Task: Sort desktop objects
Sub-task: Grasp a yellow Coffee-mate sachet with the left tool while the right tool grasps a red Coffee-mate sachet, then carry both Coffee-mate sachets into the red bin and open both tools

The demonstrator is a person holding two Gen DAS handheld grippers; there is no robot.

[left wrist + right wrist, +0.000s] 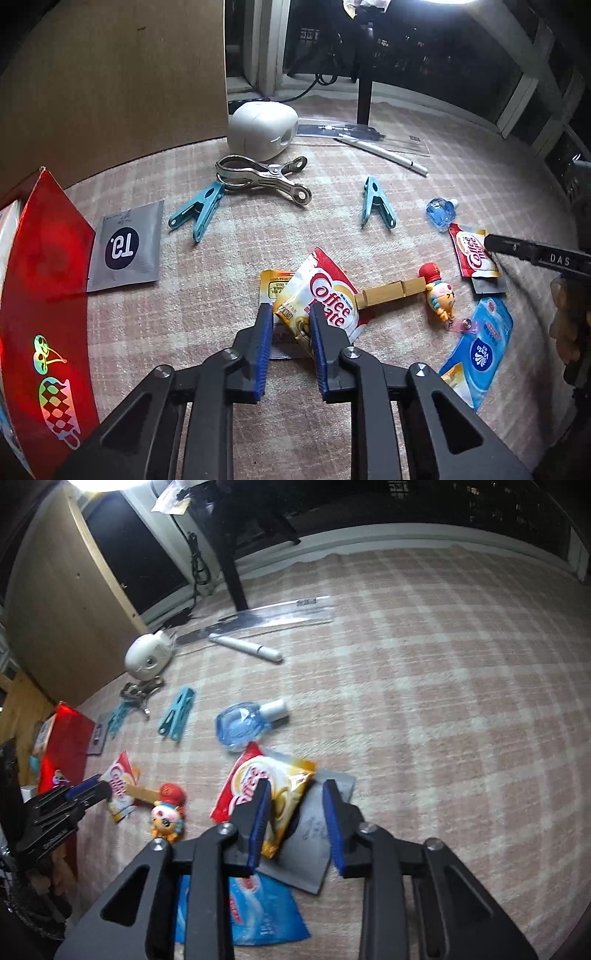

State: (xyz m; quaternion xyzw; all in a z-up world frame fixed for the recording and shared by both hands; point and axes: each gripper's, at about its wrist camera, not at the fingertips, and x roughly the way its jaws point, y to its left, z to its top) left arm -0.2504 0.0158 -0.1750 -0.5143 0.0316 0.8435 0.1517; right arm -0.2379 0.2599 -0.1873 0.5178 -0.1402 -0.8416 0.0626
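Right now my left gripper (291, 314) is closed on a Coffee mate sachet (325, 301), lifted at a tilt over another yellow packet (271, 286), so I judge I'm mid-pick on the sachet group. My right gripper (297, 792) stands open, one finger over a second Coffee mate sachet (258, 786), the other over a grey pouch (314, 845) beneath it, with the blue tissue pack (258, 915) nearest me. Further out sit the wooden clip (391, 291) with the cartoon figure (437, 295), then the blue bottle (240, 727), the teal pegs (376, 201) and the steel clamp (264, 177). Next I'd carry the held sachet toward the others; the right needs lowering squarely before closing, or it may pinch both layers.
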